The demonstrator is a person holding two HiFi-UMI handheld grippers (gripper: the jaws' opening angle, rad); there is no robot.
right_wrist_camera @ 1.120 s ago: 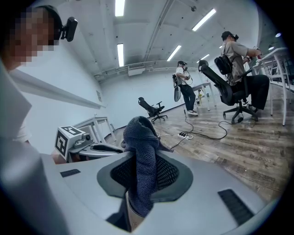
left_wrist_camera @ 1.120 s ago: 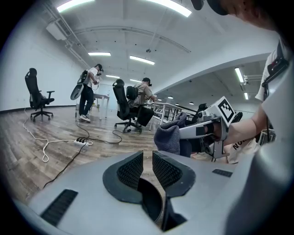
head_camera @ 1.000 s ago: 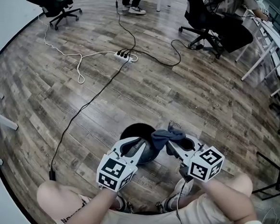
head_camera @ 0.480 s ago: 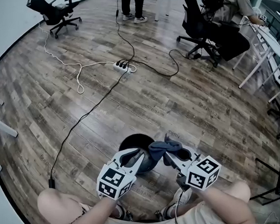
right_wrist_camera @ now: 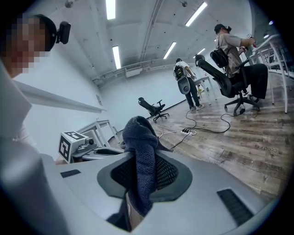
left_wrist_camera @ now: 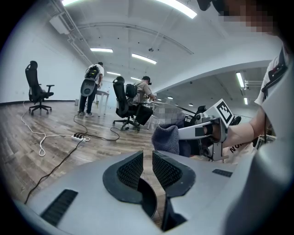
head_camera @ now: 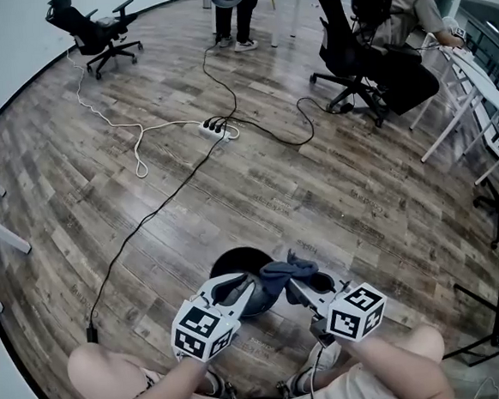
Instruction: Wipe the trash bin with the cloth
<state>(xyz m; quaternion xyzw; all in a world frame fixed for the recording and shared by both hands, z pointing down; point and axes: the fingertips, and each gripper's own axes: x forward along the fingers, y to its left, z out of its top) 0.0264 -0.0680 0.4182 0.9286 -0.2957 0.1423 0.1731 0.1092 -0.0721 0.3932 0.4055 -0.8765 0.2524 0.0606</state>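
Observation:
The black round trash bin [head_camera: 230, 260] stands on the wood floor just in front of the person's knees. My left gripper [head_camera: 249, 284] reaches to its near rim; in the left gripper view the thin black rim [left_wrist_camera: 149, 203] sits between the nearly closed jaws [left_wrist_camera: 148, 158]. My right gripper [head_camera: 296, 284] is shut on a dark blue-grey cloth [head_camera: 283, 273], bunched over the bin's right edge. In the right gripper view the cloth [right_wrist_camera: 140, 142] hangs folded through the jaws [right_wrist_camera: 144, 170]. From the left gripper view the cloth [left_wrist_camera: 166, 137] shows a little ahead and to the right.
A white power strip [head_camera: 216, 129] with cables running from it lies on the floor ahead. Black office chairs [head_camera: 90, 26] [head_camera: 354, 48] and people stand at the far side. White table legs [head_camera: 454, 118] are at the right. The person's knees [head_camera: 108, 365] are close behind the bin.
Both grippers, the bin and the cloth keep their places. Only the head view has tilted up a little, so the scene sits lower in the picture.

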